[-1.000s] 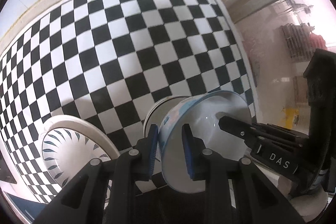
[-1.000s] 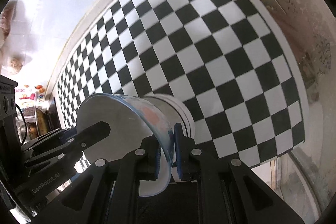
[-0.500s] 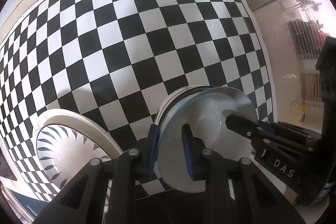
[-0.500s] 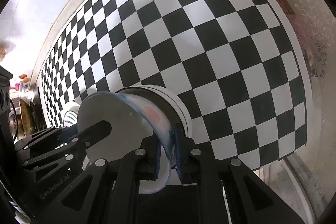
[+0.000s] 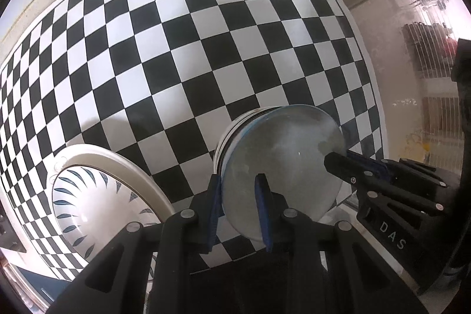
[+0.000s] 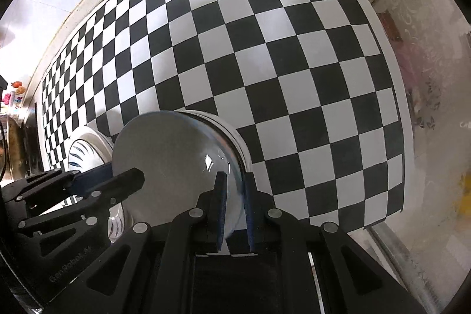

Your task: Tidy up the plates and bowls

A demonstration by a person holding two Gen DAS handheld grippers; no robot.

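Checkered black-and-white cloth covers the work surface beneath both grippers, with pale wall beyond it. To the left of the left gripper lies a white plate with blue leaf marks, flat on the cloth and untouched. Directly ahead of both grippers sits the blue-rimmed bowl, held from opposite sides: the left gripper pinches its near wall between blue pads, and the right gripper pinches the opposite rim, both sets of jaws pressed nearly together on thin ceramic. The bowl appears to be nested into a white bowl standing on the cloth just behind it, though whether it is fully seated cannot be told.

The likely risks: the rim slipping from the narrow pads if the two hands pull unevenly, the bowl landing tilted in the white bowl and rocking, or the lower bowl being dragged across the cloth.

The held bowl is smooth, glossy white inside, with a thin blue edge.
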